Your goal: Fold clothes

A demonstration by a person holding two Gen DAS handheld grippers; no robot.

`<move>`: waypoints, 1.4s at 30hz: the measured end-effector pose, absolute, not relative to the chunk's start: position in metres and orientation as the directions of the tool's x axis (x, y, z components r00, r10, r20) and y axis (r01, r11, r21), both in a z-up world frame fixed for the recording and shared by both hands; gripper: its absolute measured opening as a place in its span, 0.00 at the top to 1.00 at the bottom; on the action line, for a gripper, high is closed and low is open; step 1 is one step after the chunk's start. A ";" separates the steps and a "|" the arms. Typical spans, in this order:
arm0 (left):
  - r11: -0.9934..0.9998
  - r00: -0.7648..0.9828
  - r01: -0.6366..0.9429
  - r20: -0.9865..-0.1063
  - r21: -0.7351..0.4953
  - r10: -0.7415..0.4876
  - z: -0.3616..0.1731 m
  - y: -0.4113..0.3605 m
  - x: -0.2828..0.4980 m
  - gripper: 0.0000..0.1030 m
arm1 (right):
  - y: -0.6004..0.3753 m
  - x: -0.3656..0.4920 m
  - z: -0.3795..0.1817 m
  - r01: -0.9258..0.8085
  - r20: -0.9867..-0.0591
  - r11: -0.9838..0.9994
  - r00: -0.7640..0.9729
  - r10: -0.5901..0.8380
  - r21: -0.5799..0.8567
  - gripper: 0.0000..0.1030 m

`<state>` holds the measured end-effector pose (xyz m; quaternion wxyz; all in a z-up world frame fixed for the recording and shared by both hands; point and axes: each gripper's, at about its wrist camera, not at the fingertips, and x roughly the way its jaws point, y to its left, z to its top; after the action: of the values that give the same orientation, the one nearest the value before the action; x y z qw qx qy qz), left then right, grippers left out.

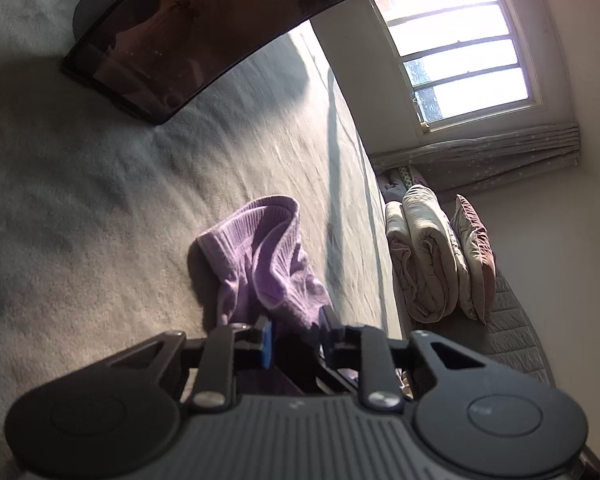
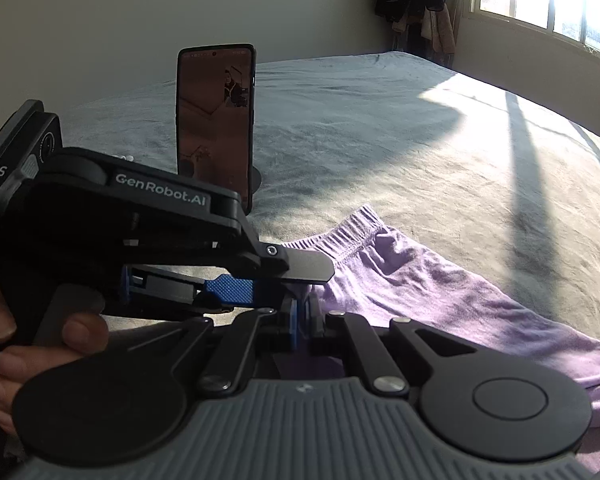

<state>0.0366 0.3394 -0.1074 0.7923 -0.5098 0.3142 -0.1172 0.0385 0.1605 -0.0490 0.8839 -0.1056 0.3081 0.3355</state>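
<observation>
Purple garment point(image 2: 440, 288) pinched in left gripper point(image 1: 296, 330), right gripper point(image 2: 302, 320)

You're working over a bed point(image 2: 380, 120) spread with a grey, softly wrinkled blanket, sunlit toward two o'clock. A lilac garment point(image 2: 440, 292) lies directly on it at five o'clock (elastic waistband toward the middle). A phone point(image 2: 215, 120) stands upright on its round stand at ten o'clock.
</observation>
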 end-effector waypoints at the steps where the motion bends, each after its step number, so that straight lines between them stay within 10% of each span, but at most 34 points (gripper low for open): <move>1: 0.459 0.782 -0.140 -0.382 -0.877 -0.492 -0.107 0.336 0.037 0.94 | 0.157 0.037 -0.049 -0.652 -0.618 0.758 0.584 0.526 0.030 0.95; 9: 0.512 0.814 -0.162 -0.408 -0.844 -0.415 -0.094 0.331 0.032 0.94 | 0.074 0.039 -0.045 -0.463 -0.631 0.843 0.576 0.520 0.273 0.57; 23: 0.545 0.819 -0.226 -0.460 -0.807 -0.342 -0.094 0.338 0.028 0.94 | -0.137 0.080 -0.067 0.201 -0.626 0.754 0.705 0.332 0.626 0.57; 35: 0.576 0.837 -0.221 -0.456 -0.787 -0.302 -0.089 0.333 0.036 0.94 | -0.193 0.129 -0.102 0.339 -0.486 0.395 0.791 0.372 0.854 0.57; 42: 0.567 0.843 -0.225 -0.451 -0.792 -0.295 -0.087 0.337 0.041 0.94 | -0.219 0.135 -0.111 0.379 -0.451 0.271 0.842 0.295 0.885 0.87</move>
<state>0.0413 0.3372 -0.0868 0.8399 -0.4647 0.2797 -0.0207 0.1347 -0.2193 -0.1111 0.7467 0.6030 0.2794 -0.0281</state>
